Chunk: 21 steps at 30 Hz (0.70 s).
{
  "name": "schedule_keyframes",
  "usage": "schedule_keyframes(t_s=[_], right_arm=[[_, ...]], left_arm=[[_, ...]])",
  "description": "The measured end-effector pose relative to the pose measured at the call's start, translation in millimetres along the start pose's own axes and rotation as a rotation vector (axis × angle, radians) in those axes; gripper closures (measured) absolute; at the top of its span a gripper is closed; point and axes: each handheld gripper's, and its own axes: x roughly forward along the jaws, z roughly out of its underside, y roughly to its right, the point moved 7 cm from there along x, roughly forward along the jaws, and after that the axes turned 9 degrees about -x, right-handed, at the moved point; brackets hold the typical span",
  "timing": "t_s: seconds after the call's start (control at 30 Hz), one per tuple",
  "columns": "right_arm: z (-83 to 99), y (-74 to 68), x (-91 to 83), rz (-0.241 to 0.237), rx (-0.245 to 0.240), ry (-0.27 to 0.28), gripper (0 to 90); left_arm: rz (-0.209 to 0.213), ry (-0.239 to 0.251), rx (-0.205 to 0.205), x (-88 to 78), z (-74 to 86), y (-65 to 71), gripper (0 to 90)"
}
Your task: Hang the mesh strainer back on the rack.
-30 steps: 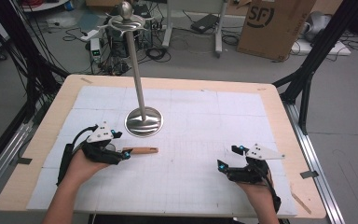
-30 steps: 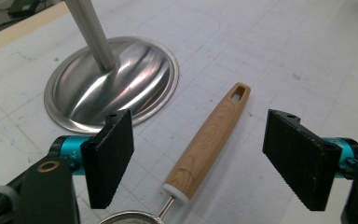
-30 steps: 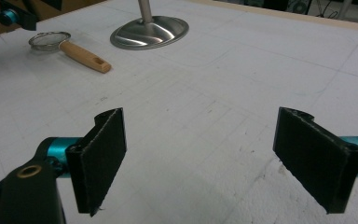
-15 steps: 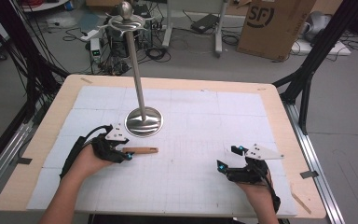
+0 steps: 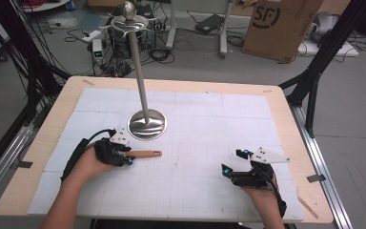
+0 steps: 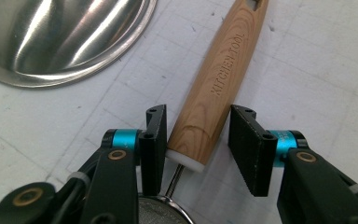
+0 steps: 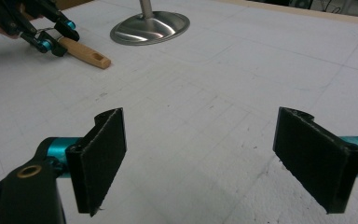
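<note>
Left gripper (image 6: pixel 196 140) straddles the wooden handle (image 6: pixel 216 88), jaws just closing in, not yet clamped.

Table (image 5: pixel 66 95) carries a white grid mat (image 5: pixel 205 124); the steel stand (image 5: pixel 146 125) rises near its left middle. Just in front of the stand's base lies the handle, flat on the mat; one pad touches its side, the other stands just clear. Right gripper (image 7: pixel 214 158) rests well apart, near the right front edge, jaws wide and empty.

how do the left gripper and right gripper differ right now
The left gripper has a wooden handle between its jaws, which have just been closing, a gap showing beside one pad; the right gripper stands wide open over the bare white mat. Both have black pads and teal fittings.
</note>
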Motion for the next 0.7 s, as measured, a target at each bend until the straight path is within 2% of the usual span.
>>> schedule_keyframes(t_s=[0.13,0.33,0.57,0.7], right_arm=[[-0.6,-1.4,0.5,-0.003,-0.005,-0.002,16.2],[-1.0,-2.1,1.0,-0.003,-0.005,-0.003,16.2],[-1.1,-2.9,2.3,-0.009,-0.011,-0.004,16.2],[-1.9,-4.0,2.7,-0.013,-0.011,-0.002,16.3]], left_arm=[[0.009,-0.022,0.032,-3.1,2.0,2.0,64.5],[0.032,-0.032,0.01,-5.3,2.5,6.0,68.0],[0.074,-0.022,0.022,-7.8,0.7,14.6,69.4],[0.061,-0.031,0.028,-6.3,1.4,14.0,68.6]])
